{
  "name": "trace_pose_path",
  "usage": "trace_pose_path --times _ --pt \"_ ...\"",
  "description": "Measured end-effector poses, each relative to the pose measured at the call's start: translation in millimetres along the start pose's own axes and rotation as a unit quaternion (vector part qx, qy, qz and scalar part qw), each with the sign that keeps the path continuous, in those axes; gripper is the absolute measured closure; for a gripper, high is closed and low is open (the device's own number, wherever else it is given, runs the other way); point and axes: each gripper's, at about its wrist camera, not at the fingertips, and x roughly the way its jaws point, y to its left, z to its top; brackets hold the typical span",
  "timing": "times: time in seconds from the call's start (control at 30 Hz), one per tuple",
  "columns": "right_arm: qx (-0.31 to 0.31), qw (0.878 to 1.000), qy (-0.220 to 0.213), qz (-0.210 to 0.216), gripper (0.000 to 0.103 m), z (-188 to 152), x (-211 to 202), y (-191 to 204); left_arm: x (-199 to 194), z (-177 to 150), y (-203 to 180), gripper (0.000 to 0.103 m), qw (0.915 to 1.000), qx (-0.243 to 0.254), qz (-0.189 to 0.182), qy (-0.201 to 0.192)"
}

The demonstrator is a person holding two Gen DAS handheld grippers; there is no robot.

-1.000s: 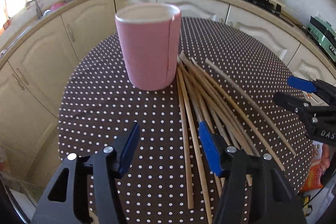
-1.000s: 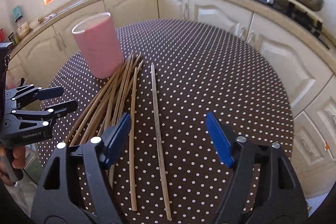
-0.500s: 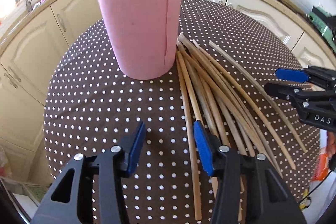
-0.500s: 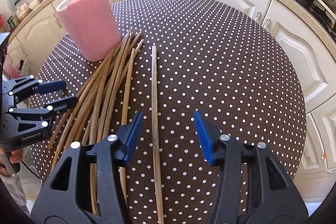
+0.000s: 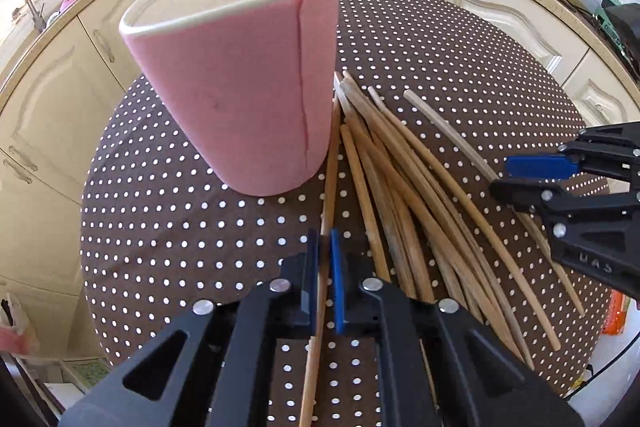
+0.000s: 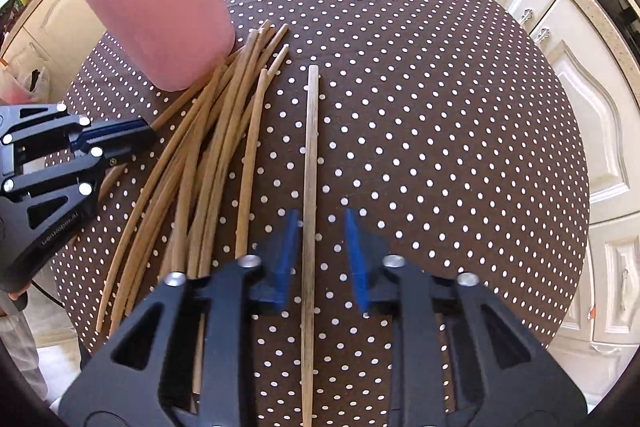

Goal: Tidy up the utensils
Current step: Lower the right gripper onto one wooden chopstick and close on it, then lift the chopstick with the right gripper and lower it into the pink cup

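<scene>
Gripping chopsticks singly for the pink holder (image 5: 236,83) near the tabletop's far-left edge.
Left gripper (image 5: 325,269) is clamped on the pile's leftmost chopstick (image 5: 329,187); right gripper (image 6: 319,251), just closing, straddles the lone chopstick (image 6: 311,163) unpinched, so each can be lifted separately.

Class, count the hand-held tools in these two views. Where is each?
2. The left tool is shut on the chopstick nearest the pink cup. The right tool, whose jaws have just been closing, straddles the lone chopstick beside the pile. None seems hidden.
</scene>
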Motion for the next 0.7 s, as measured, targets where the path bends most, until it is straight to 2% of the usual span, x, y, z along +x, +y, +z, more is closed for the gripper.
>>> trace_pose_path --times 0.03,0.07,0.23,0.4,0.6,0.7 --pt "0.001 1.0 0.002 -0.001 0.088 4 1 -1 1 2 0 0.097 1.0 0.0 -0.001 -0.002" --pt "0.006 1.0 0.001 0.007 0.096 7 2 -3 1 2 -1 0.097 1.0 -0.001 -0.008 -0.006" --pt "0.033 0.998 -0.032 0.041 0.096 1 -3 -16 -9 -13 -4 0.097 0.9985 -0.015 -0.033 -0.04" --pt "0.06 0.99 -0.101 0.079 0.096 -10 -33 -29 -46 -24 -11 0.098 0.993 -0.007 -0.06 -0.102" --pt "0.072 0.971 -0.198 0.116 0.096 -12 -83 -35 -112 -33 -9 0.097 0.974 0.002 -0.101 -0.203" --pt "0.071 0.955 -0.259 0.13 0.096 -12 -114 -19 -143 -30 -4 0.097 0.9572 -0.008 -0.111 -0.267"
